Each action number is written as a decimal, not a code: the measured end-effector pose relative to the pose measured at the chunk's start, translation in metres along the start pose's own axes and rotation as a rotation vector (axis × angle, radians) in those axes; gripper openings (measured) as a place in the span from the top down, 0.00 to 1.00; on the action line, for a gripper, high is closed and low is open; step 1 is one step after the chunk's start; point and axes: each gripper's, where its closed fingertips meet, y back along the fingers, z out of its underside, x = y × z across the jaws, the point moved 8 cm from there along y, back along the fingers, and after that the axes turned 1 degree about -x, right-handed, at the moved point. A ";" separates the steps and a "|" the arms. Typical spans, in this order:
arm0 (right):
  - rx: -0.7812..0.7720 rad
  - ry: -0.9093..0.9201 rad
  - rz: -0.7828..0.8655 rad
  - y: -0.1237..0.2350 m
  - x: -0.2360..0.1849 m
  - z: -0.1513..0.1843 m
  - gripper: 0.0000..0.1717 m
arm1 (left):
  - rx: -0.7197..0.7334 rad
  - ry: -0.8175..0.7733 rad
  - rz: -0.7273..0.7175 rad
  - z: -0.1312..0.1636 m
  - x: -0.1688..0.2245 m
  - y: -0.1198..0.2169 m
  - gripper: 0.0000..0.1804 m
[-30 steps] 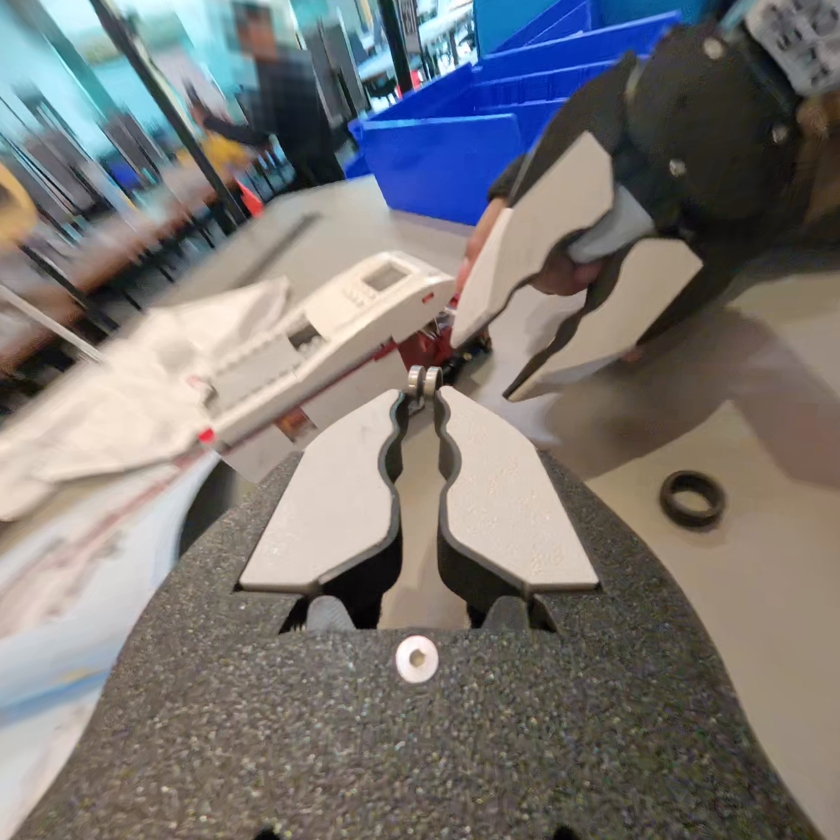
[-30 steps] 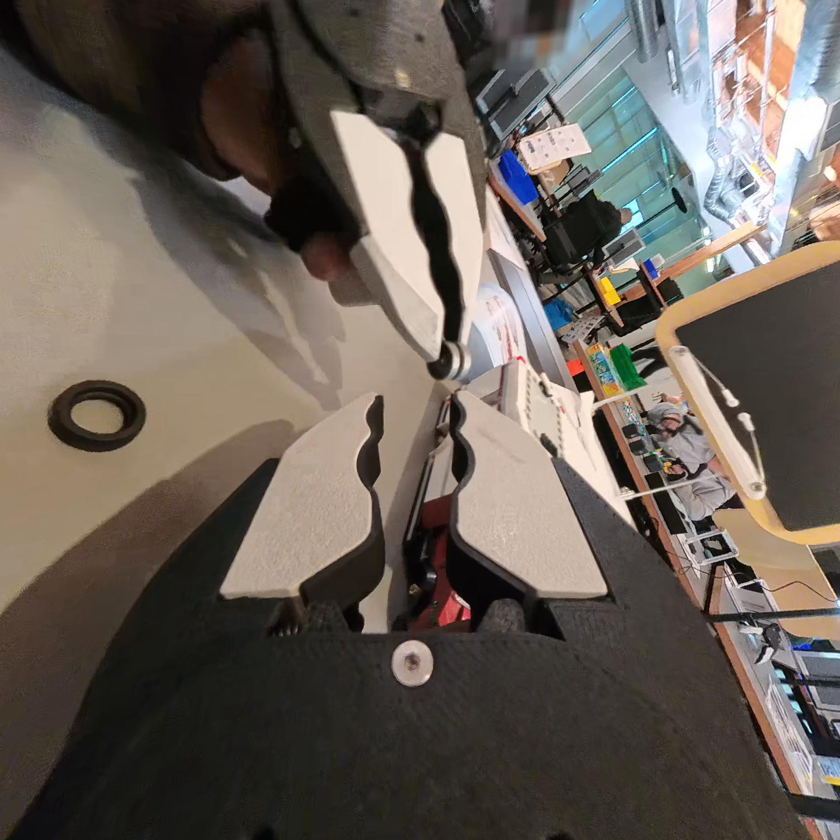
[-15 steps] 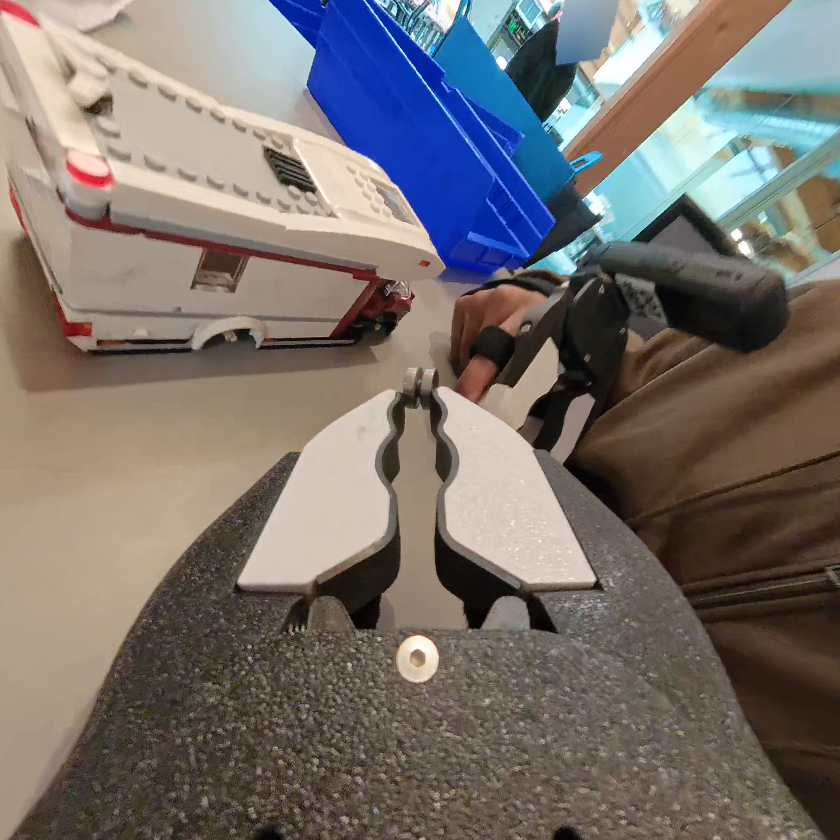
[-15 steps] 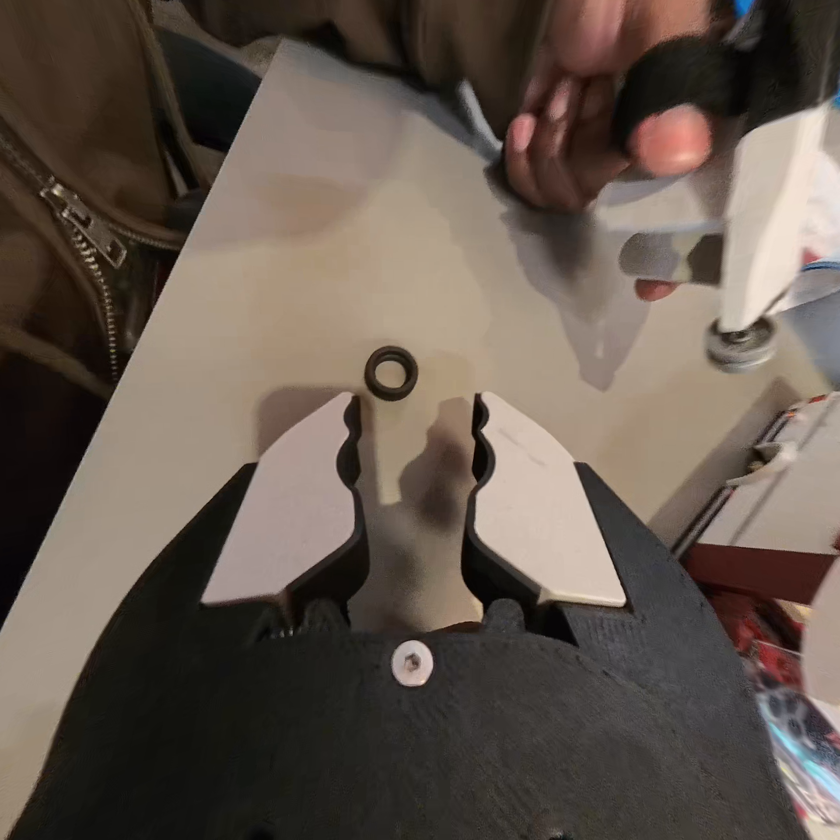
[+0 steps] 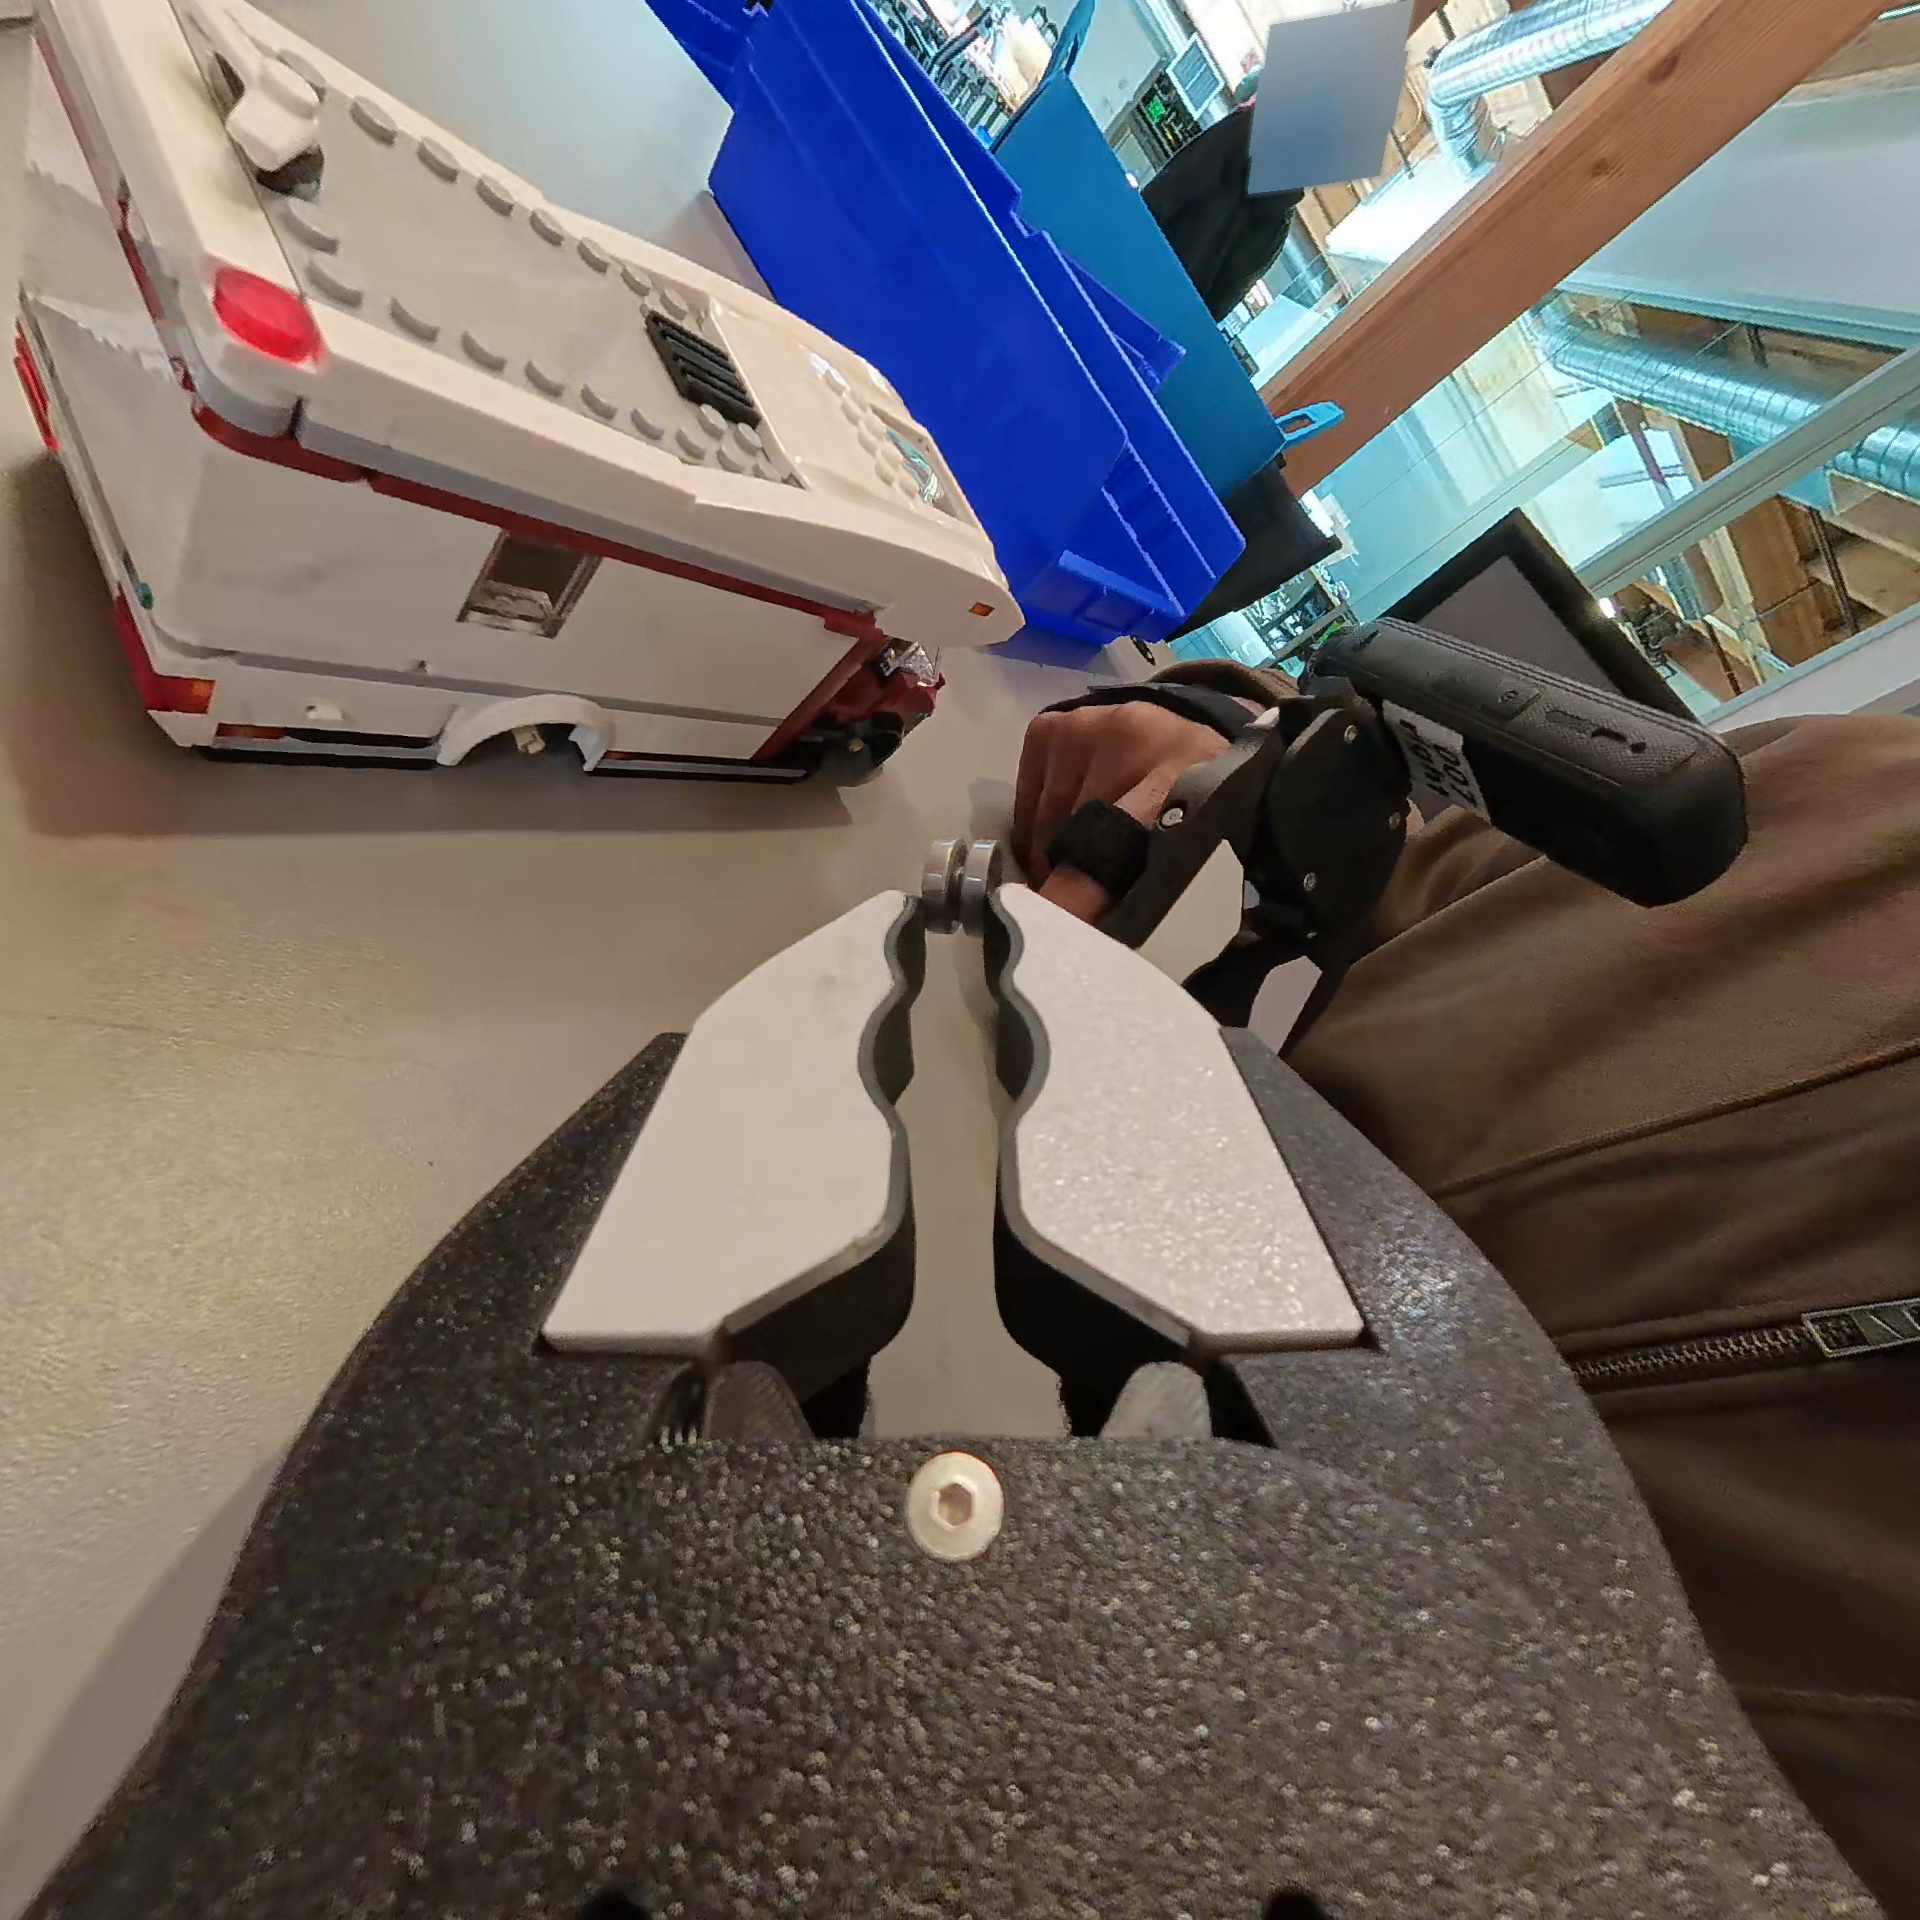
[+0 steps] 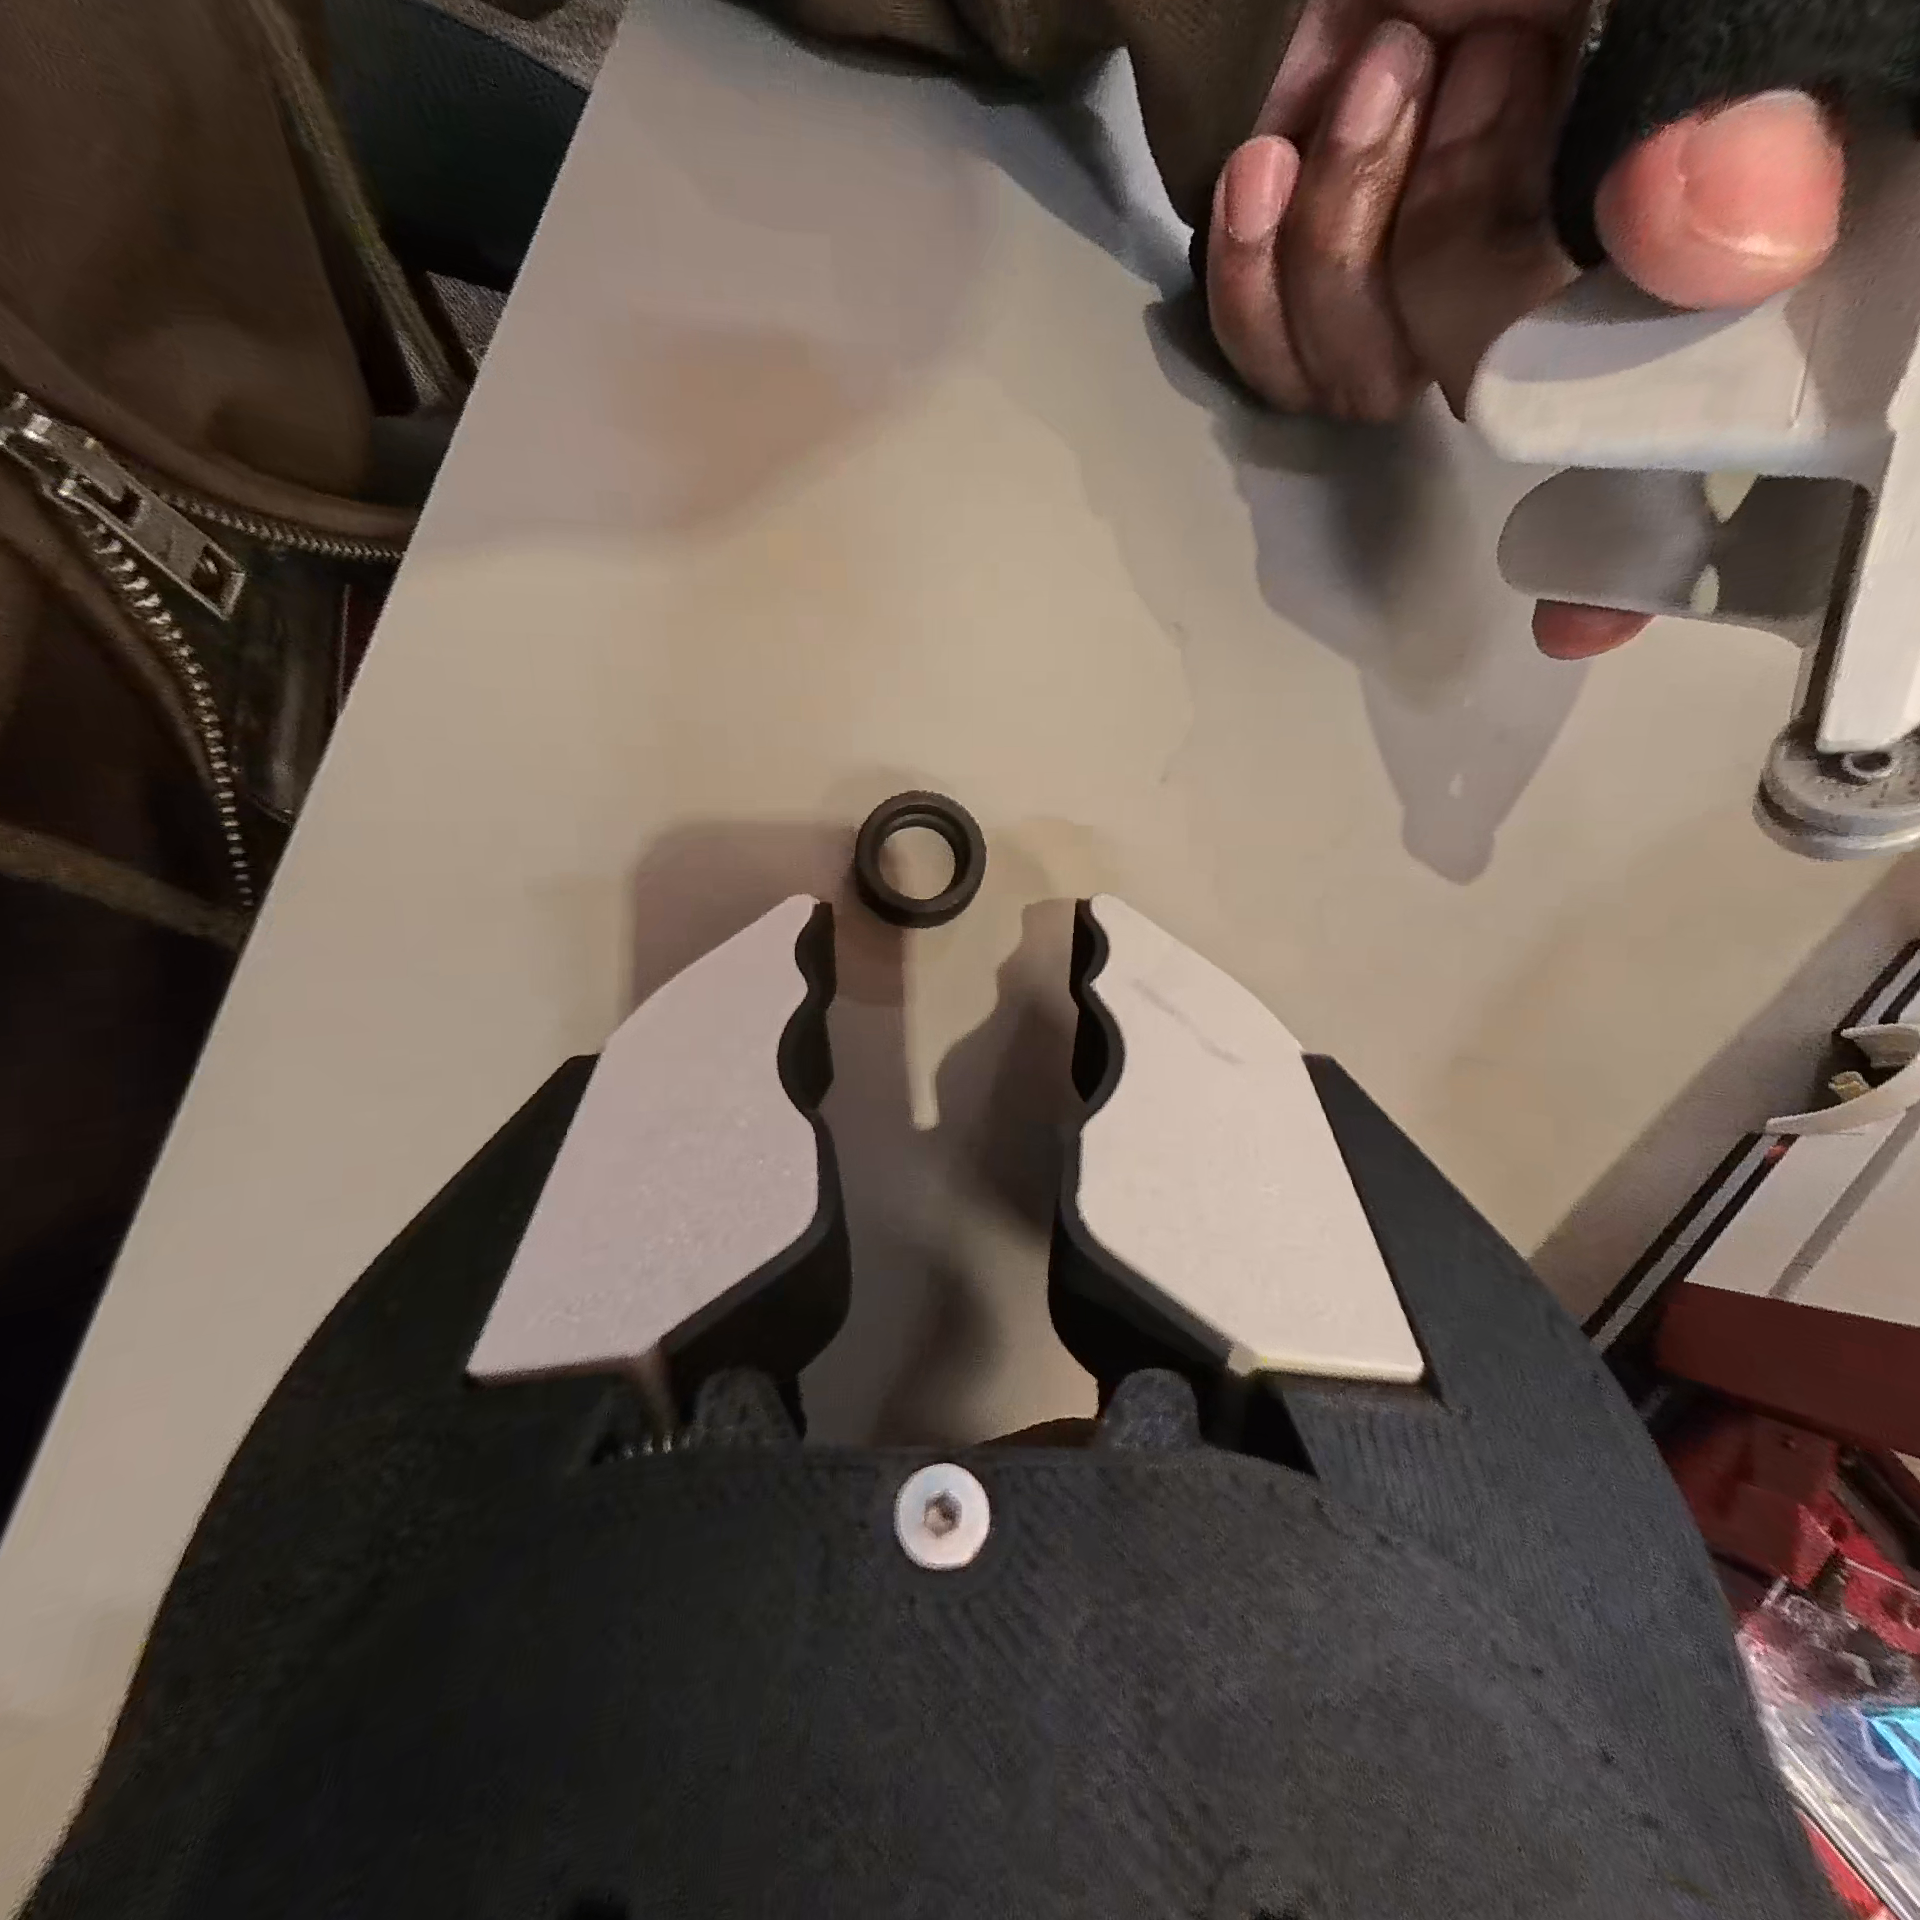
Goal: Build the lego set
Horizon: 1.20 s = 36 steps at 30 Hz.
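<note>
tyre, small and black, lies flat on the table just ahead of your spread right gripper, so centre it between the pads while your left gripper pinches a grey wheel hub.

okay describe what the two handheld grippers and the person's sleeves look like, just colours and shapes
Both grippers, left and right, have a rough black speckled body, a silver hex screw at its centre, and two flat pale-grey fingers with wavy dark-lined inner edges. The person wears a brown zip jacket and a black finger strap.
</note>
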 end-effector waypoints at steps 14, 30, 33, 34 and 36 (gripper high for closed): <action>0.013 0.054 0.055 -0.006 -0.002 -0.008 0.86 | -0.045 -0.022 -0.023 0.003 0.001 -0.003 0.94; -0.052 0.340 0.625 0.007 0.026 -0.001 0.86 | -0.123 -0.158 -0.144 0.007 0.004 -0.005 0.94; -0.068 0.279 0.569 0.005 0.027 0.003 0.86 | -0.130 -0.197 -0.181 0.006 0.004 -0.004 0.94; -0.070 0.241 0.543 0.004 0.028 0.004 0.86 | -0.136 -0.206 -0.193 0.006 0.003 -0.004 0.94; -0.068 0.192 0.524 0.004 0.030 0.005 0.86 | -0.146 -0.219 -0.207 0.007 0.004 -0.004 0.94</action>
